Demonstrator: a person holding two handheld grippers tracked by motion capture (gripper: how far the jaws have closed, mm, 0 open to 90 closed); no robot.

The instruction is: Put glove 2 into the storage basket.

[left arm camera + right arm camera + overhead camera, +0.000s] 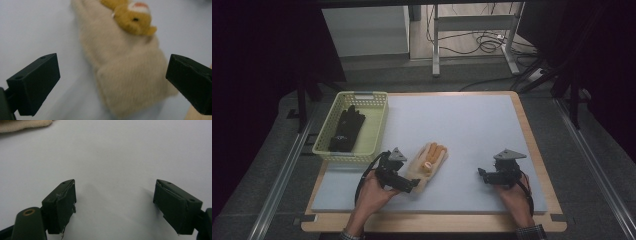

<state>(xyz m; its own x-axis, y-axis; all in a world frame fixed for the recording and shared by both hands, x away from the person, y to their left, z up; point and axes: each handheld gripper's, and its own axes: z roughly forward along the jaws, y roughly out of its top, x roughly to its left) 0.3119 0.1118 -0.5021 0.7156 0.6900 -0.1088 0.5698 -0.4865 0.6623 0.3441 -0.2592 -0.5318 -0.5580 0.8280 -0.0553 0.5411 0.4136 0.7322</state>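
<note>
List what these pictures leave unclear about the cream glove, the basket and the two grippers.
- Cream glove: in the left gripper view the top edge cuts off its fingers, and blur hides the orange patch's detail.
- Basket: in the high view the dark item inside is too small to identify.
- Left gripper: in the high view, contact with the glove is too small to judge.
- Right gripper: open over bare mat.

The mitten [428, 165] is showing cream fleece with an orange-yellow bear (white-and-red muzzle); a black glove [347, 129] is lying in a pale yellow basket [379, 122].
</note>
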